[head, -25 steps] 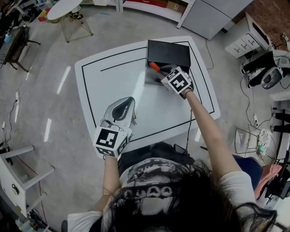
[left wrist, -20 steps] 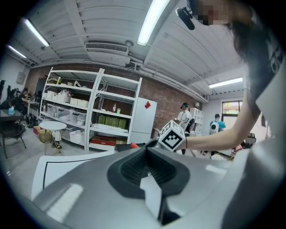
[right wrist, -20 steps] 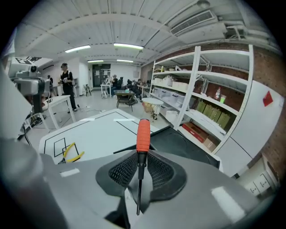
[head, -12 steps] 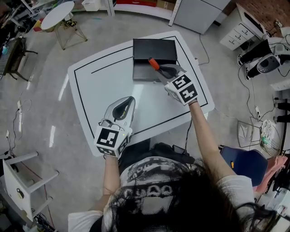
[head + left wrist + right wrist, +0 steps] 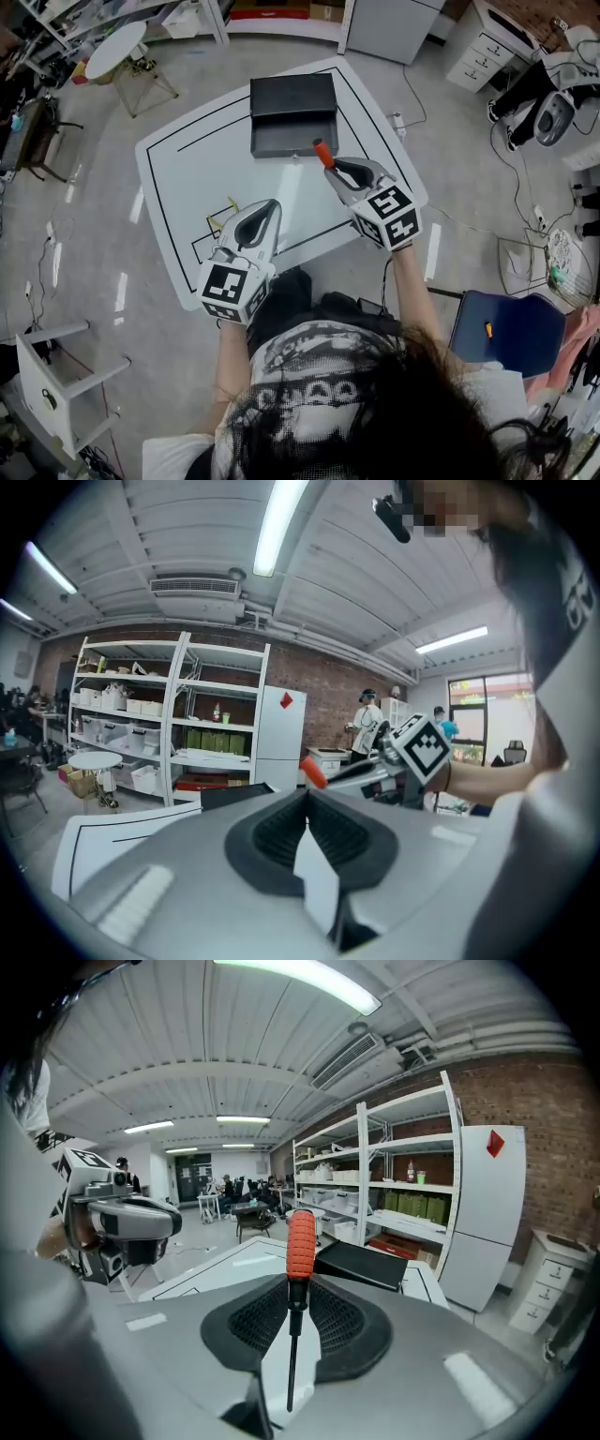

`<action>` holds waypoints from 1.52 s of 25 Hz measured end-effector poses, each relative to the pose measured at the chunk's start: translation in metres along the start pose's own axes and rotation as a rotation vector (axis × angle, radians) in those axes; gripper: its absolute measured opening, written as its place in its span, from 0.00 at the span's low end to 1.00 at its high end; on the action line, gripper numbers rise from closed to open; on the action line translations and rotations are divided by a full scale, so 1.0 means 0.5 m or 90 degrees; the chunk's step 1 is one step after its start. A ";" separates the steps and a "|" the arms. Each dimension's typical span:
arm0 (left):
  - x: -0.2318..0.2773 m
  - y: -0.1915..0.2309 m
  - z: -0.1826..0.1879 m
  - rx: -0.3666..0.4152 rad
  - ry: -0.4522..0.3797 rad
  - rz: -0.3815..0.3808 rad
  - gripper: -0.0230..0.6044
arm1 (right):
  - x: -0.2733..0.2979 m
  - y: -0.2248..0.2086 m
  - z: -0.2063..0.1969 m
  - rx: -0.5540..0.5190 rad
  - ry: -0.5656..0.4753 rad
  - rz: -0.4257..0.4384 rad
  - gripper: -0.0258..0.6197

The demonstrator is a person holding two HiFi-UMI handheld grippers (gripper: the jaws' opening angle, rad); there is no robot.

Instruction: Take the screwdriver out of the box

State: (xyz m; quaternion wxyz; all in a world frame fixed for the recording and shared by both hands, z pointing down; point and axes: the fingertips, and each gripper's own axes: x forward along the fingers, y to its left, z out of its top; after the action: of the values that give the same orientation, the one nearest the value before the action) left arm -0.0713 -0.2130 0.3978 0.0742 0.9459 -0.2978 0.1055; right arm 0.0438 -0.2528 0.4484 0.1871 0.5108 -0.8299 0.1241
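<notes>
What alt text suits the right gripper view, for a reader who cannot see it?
The right gripper is shut on the thin metal shaft of an orange-handled screwdriver, its ribbed handle pointing away. Beyond lie a flat black box on a white table and, at left, the left gripper.

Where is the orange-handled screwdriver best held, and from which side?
On the orange-handled screwdriver, probably the thin dark shaft just under the ribbed handle, coming from the tip end: the right gripper pinches there and the tool lies straight along its jaws.
</notes>
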 end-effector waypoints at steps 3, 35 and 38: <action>-0.010 -0.059 -0.003 0.008 0.001 0.001 0.04 | -0.072 0.024 -0.044 0.034 -0.008 0.000 0.16; -0.161 -0.369 -0.054 0.041 0.023 0.029 0.04 | -0.396 0.203 -0.216 0.107 -0.041 0.044 0.16; -0.164 -0.359 -0.056 0.039 0.027 0.026 0.04 | -0.395 0.208 -0.211 0.114 -0.044 0.041 0.16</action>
State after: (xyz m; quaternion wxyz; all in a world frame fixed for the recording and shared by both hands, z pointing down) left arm -0.0374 -0.0168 0.3912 0.0494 0.9390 -0.3117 0.1363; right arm 0.0507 -0.0063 0.4554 0.1080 0.5025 -0.8374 0.1861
